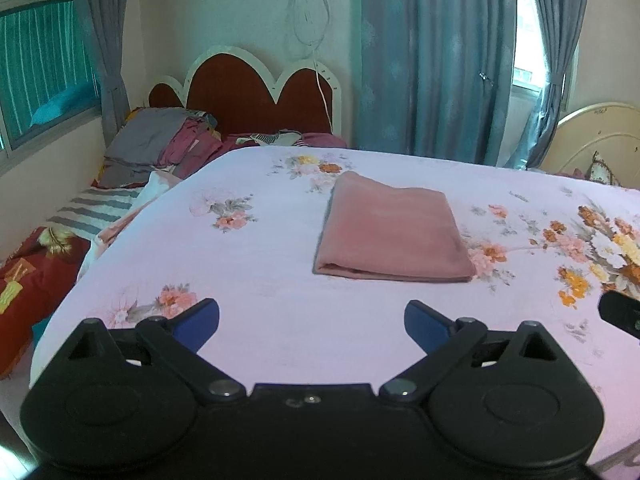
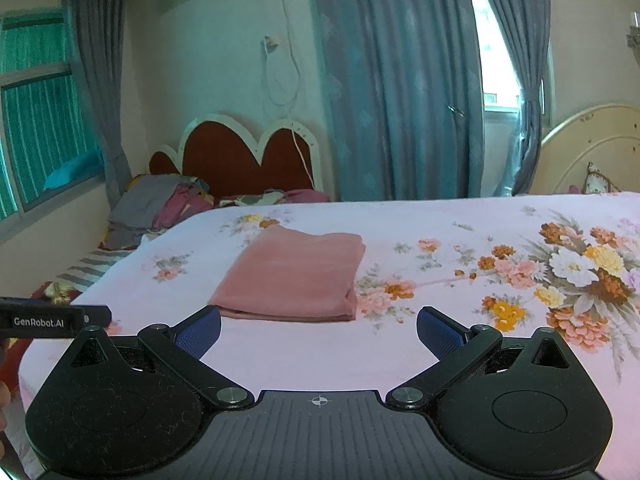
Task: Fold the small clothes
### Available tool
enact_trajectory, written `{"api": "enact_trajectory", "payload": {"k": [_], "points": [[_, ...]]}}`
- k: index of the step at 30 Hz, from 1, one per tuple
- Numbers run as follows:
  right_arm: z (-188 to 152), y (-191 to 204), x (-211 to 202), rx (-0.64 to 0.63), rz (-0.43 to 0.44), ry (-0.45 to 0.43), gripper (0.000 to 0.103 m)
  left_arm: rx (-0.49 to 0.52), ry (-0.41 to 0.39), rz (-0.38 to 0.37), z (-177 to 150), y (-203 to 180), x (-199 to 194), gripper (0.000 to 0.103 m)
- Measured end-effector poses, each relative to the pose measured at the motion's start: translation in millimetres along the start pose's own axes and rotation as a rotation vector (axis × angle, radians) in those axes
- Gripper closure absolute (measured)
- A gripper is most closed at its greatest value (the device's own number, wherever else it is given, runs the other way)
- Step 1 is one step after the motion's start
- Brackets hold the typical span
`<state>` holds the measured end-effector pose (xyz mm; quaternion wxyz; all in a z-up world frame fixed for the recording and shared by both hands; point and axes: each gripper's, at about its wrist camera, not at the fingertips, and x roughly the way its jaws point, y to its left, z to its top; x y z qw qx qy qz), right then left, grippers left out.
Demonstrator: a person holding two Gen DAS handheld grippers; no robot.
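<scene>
A pink garment lies folded into a neat rectangle on the floral bed sheet. It also shows in the right wrist view. My left gripper is open and empty, held above the sheet short of the garment's near edge. My right gripper is open and empty, just short of the garment's near right corner. The left gripper's body shows at the left edge of the right wrist view. Part of the right gripper shows at the right edge of the left wrist view.
A second bed with a red headboard stands at the back left, with a pile of clothes on it. A striped cloth and a red quilt lie to the left. Blue curtains hang behind.
</scene>
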<state>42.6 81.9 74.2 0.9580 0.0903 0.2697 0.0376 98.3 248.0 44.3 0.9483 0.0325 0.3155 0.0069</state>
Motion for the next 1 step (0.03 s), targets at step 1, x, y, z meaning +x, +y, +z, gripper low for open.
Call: {"api": "enact_trajectory", "payload": {"k": [1], "points": [[-0.3, -3.3, 3.9, 0.004, -0.006, 0.008, 0.000, 0.003, 0.012, -0.005, 3.9, -2.1, 8.5, 0.001]]}}
